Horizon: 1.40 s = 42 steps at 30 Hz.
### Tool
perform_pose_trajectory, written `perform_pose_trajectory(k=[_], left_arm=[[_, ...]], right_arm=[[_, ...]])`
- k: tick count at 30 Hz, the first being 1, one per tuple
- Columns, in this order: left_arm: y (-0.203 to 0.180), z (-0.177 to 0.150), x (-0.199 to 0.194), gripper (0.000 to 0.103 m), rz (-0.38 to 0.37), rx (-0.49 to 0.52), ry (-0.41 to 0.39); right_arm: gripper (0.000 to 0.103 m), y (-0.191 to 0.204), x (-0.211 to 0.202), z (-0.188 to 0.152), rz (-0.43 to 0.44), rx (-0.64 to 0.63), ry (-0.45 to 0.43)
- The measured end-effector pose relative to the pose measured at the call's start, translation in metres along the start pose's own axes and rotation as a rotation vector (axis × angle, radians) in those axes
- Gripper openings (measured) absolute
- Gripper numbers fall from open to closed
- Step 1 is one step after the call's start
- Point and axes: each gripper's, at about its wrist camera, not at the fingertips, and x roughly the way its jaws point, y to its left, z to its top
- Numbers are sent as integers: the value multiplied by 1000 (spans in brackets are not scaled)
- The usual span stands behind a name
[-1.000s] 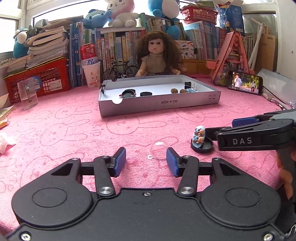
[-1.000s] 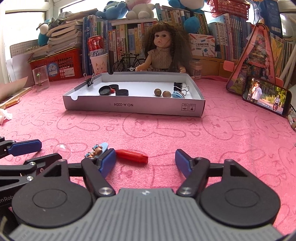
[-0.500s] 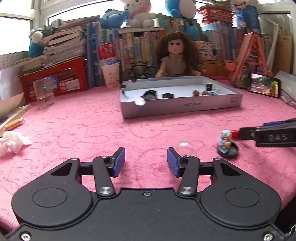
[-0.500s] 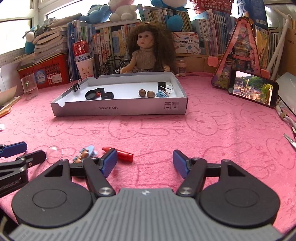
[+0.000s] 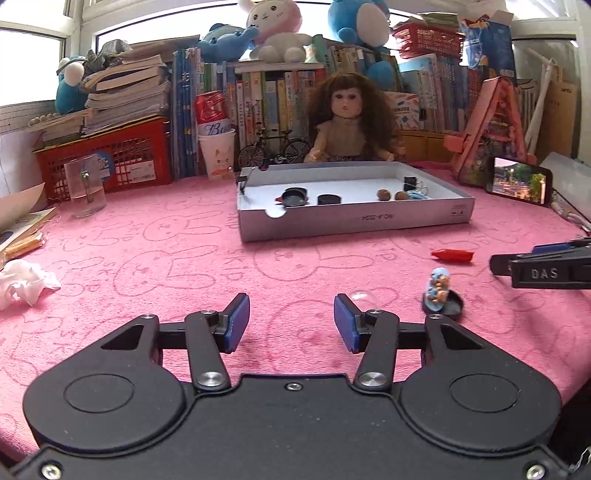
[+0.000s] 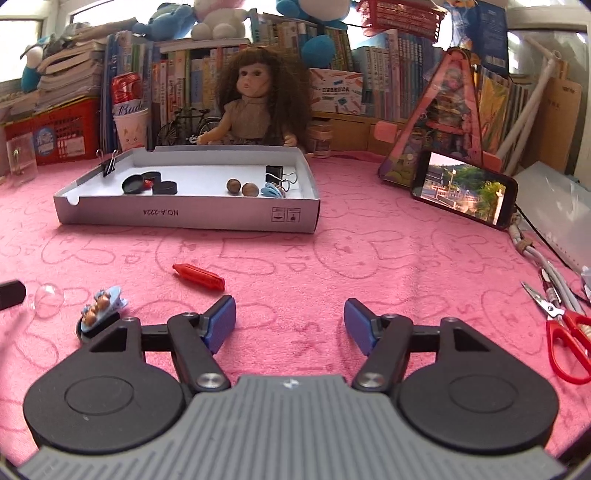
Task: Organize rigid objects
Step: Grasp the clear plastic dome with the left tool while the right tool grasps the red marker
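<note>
On pink cloth, red crayon (image 6: 198, 277) lies flat, tip pointing left.

A home is showing here, most likely a child's room or study corner. A curly-haired doll (image 5: 347, 122) is sitting at the middle of the clutter, and everything else is gathering around her: rows of books (image 5: 258, 96) are standing behind her, plush toys (image 5: 273, 31) are perching above her, a red basket (image 5: 110, 155) under stacked books is sitting to her left, and a pink bunny-print cloth (image 5: 147, 258) is spreading out in front of her.
</note>
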Motion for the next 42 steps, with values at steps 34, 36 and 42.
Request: perform_pose_trajectory(k=[34,36,42], left_arm=[[1,5,16,53,63,3,1],[-3,4,10,55,50,-1,1],[-20,2,2,55,26,-31,-5]], right_arm=[[71,36,11,13,141,-43,8],[71,38,14,13,143,-46,8],[71,39,19,13,152,-55,1]])
